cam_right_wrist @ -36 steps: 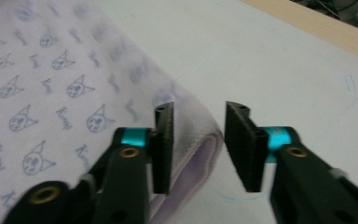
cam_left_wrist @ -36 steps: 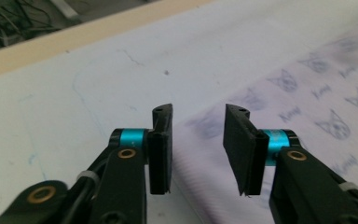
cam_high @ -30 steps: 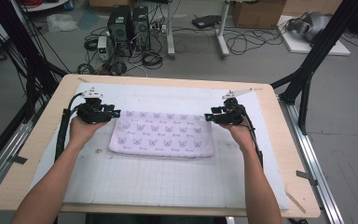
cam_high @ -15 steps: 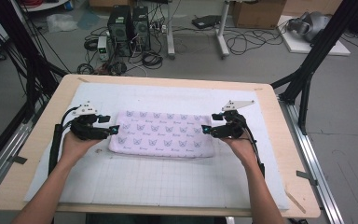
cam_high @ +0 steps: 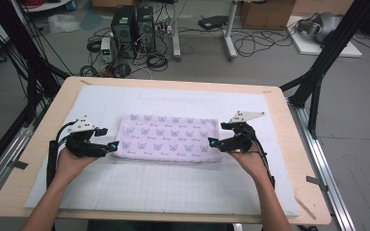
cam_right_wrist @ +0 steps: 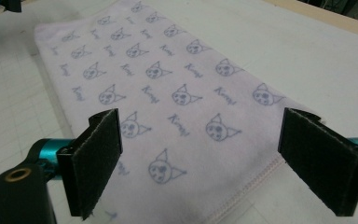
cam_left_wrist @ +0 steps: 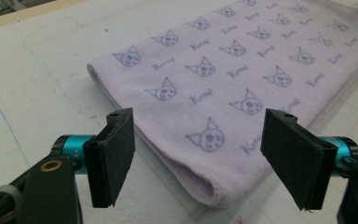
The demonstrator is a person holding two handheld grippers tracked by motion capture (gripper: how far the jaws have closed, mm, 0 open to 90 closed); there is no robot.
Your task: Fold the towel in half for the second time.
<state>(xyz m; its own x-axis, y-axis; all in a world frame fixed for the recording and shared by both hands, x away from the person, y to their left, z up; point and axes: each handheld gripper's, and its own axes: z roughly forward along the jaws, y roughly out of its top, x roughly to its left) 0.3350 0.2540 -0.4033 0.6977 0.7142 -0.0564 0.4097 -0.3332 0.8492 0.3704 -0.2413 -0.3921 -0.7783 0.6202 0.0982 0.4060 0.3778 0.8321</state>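
Pale wooden surface (cam_high: 289, 144) under a white gridded mat (cam_high: 173, 187). Beyond its far edge, on the grey floor: two black computer towers (cam_high: 134, 26), tangled cables (cam_high: 250, 45), a cardboard box (cam_high: 266, 13). Black frame struts (cam_high: 325, 62) at right.

In the left gripper view, the folded lilac towel (cam_left_wrist: 223, 79) runs off the frame's top and right edges, its far end out of sight, and how many layers lie under the top fold cannot be told. In the right gripper view, the towel's near hem is cut off by the bottom edge. From the high view, the small printed words on the towel (cam_high: 168, 137) are too small to read, and the person's forearms (cam_high: 53, 202) are cut off at the bottom edge.
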